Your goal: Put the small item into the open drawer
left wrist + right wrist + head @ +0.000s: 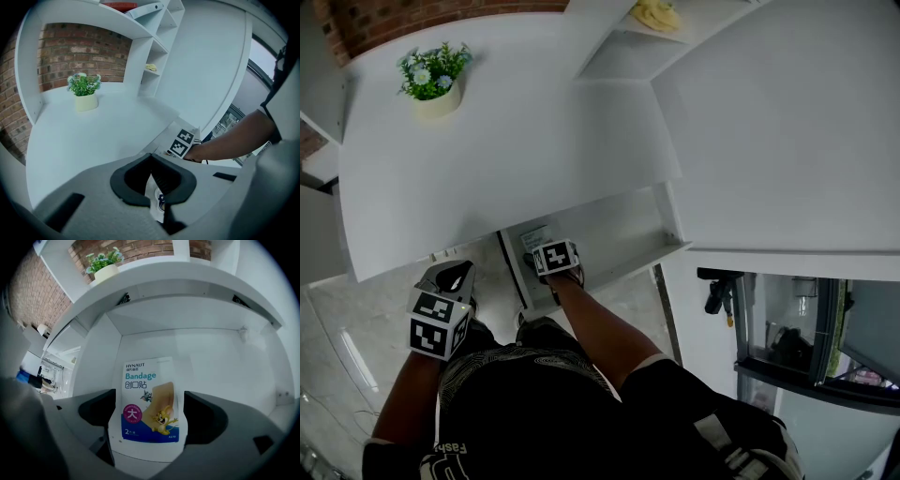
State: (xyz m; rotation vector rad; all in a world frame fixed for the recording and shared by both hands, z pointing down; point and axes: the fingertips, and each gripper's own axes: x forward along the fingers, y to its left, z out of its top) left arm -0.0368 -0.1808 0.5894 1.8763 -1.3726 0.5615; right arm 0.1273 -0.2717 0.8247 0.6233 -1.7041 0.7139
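From the head view, we look steeply down on a white desk [516,141] with a potted plant [434,77] near its far corner and an open drawer [623,225] pulled out beneath its front edge. The right gripper [549,253], marker cube uppermost, reaches into the drawer, and just beyond it a small bandage packet [534,237] lies flat on the drawer floor near the left wall, its print too small to read here. The left gripper [453,277] hangs outside the drawer over pale marbled flooring [356,319], and we can read the letters "Fash" on the person's dark garment [525,394]. In the left gripper view, the left gripper [151,157] has its jaws drawn together at the tips, gripping nothing; past them we see the desk [103,131], the potted plant [84,91] before a brick wall [79,51], and the right gripper [181,142] at the drawer. In the right gripper view, the right gripper [150,404] stands released, jaws spread wide, with the bandage packet [149,394] lying between them on the drawer's white floor [211,362]; its side edges sit close by the pads, and we cannot tell whether they touch. The packet reads "HYNAUT", "Bandage", "创口贴", a "大" in a pink circle, a "2" at lower left and "A170" at lower right, beside a cartoon cat and mouse
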